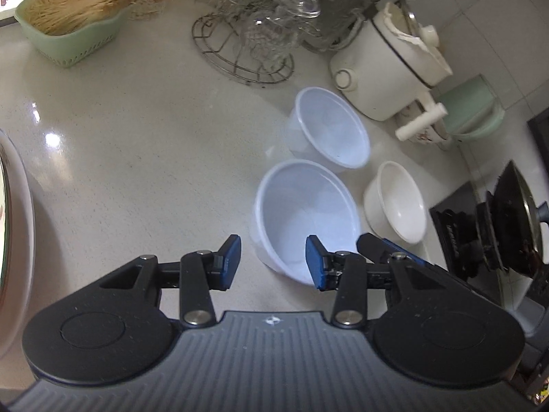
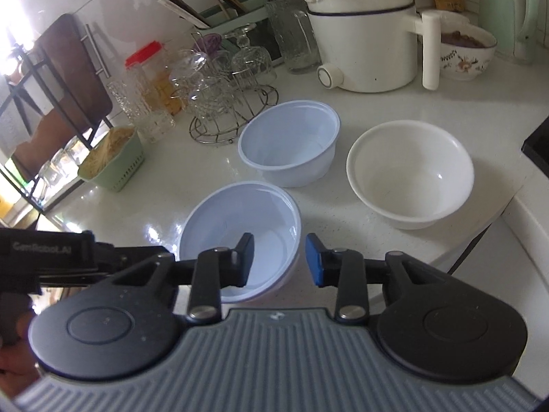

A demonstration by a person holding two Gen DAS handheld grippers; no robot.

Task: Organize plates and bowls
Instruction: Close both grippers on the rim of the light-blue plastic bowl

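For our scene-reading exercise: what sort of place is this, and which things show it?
Most likely a home kitchen counter: a white electric cooking pot, a wire rack of glasses, and a wok on the stove.

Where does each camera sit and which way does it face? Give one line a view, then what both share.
Left wrist: rides the left tongs, looking down and forward over the countertop; own open fingers straddle the near plastic bowl's rim; the right tongs' tip shows.
Right wrist: rides the right tongs, open over that bowl; the left tongs' body shows at the left edge.
Shared: near bowl, far plastic bowl, white ceramic bowl, glass rack, electric pot.
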